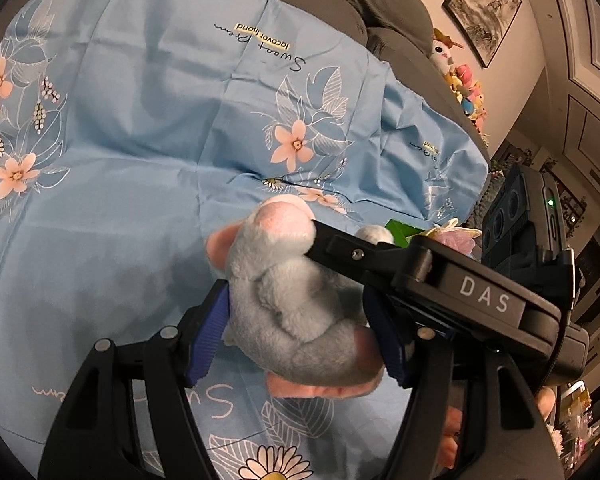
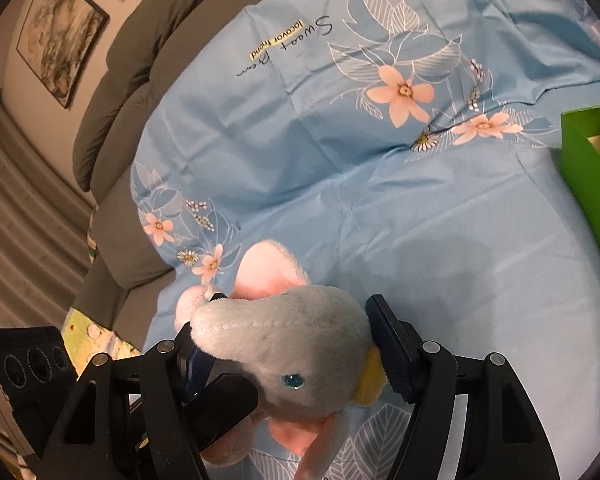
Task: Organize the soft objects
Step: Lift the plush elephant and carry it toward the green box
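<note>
A grey plush elephant [image 1: 276, 264] with pink ears hangs just above a light blue floral sheet [image 1: 140, 120]. My left gripper [image 1: 296, 320] is shut on its body, the blue pads pressing into both sides. One black finger [image 1: 364, 256] of my right gripper crosses in from the right onto the toy's head. In the right wrist view the elephant's head [image 2: 284, 320], with its blue eye and yellow tusk, sits squeezed between the pads of my right gripper [image 2: 292, 352]. A finger [image 2: 220, 400] of the left gripper shows at the lower left there.
The sheet [image 2: 340, 200] covers a grey sofa [image 1: 380, 0]. A green box [image 2: 584, 168] with soft things in it stands at the right edge. Small colourful plush toys [image 1: 464, 88] are piled on the sofa arm. A black device with lenses [image 1: 516, 216] sits beside it.
</note>
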The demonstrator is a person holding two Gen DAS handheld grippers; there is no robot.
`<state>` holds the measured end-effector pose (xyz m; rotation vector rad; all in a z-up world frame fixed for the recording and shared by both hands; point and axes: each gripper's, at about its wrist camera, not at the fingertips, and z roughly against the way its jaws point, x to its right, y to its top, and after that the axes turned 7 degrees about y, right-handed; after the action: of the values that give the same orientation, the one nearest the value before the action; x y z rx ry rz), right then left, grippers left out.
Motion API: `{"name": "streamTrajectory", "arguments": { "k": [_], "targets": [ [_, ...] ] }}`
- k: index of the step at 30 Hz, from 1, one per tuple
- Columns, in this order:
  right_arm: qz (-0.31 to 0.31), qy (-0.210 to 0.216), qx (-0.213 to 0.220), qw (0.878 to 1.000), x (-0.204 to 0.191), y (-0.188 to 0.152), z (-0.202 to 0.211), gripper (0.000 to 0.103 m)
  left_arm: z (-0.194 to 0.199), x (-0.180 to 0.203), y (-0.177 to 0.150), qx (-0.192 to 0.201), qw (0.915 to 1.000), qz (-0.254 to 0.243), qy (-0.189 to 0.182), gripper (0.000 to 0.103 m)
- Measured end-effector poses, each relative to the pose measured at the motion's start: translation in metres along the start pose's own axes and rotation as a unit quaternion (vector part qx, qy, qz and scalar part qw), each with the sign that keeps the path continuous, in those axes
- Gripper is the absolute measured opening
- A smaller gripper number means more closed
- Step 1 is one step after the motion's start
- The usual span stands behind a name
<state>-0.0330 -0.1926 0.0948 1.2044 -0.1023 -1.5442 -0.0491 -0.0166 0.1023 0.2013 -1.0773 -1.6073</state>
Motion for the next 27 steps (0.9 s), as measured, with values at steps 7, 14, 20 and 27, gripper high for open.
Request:
{"name": "streamTrajectory", "arguments": {
  "k": [7,14,20,27],
  "targets": [
    [0.007,0.000,0.011,1.000,-0.004,0.001,0.006,0.072,0.005,0.003,0.001,0.011,0.9999,-0.005,-0.006,0.067],
    [0.013,-0.003,0.027,1.000,-0.007,0.001,0.022,0.072,0.010,0.013,0.003,0.020,0.9995,-0.019,-0.014,0.067],
    [0.020,-0.004,0.042,0.999,-0.007,0.003,0.041,0.072,0.014,0.030,0.003,0.028,0.9988,-0.031,-0.024,0.067],
    [0.026,-0.010,0.066,0.997,-0.003,0.010,0.071,0.072,0.017,0.056,0.007,0.036,0.9972,-0.056,-0.033,0.066]
  ]
}}
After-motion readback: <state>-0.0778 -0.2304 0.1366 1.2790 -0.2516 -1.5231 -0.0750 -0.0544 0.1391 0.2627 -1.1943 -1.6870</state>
